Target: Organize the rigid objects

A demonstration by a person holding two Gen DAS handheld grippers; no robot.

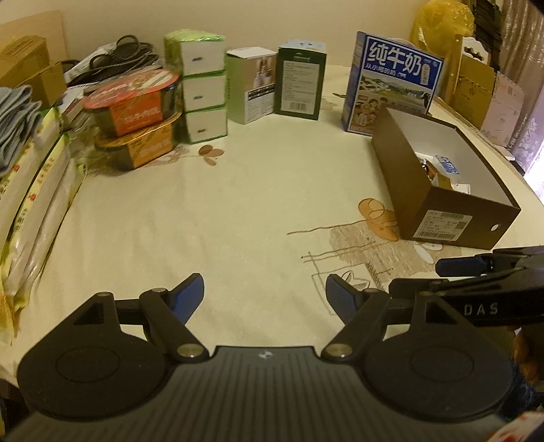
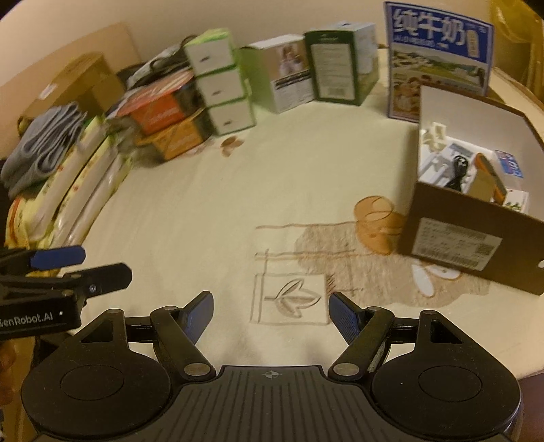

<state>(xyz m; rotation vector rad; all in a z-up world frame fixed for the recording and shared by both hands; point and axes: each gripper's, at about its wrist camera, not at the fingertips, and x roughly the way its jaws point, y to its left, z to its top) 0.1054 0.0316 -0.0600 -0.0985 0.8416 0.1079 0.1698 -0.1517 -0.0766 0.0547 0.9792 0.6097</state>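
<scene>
My left gripper is open and empty, low over the cream tablecloth. My right gripper is open and empty too, over a leaf drawing on the cloth. A brown shoebox stands open at the right and holds several small items; the right wrist view shows a cable and small packs inside. A blue milk carton stands behind it. At the back stand a dark green box, a light green box, stacked white-green boxes and two stacked food tubs.
Long flat packages and folded grey cloth line the left edge. Cardboard boxes stand at the back left, cardboard and a yellow bag at the back right. The right gripper's fingers reach in at right.
</scene>
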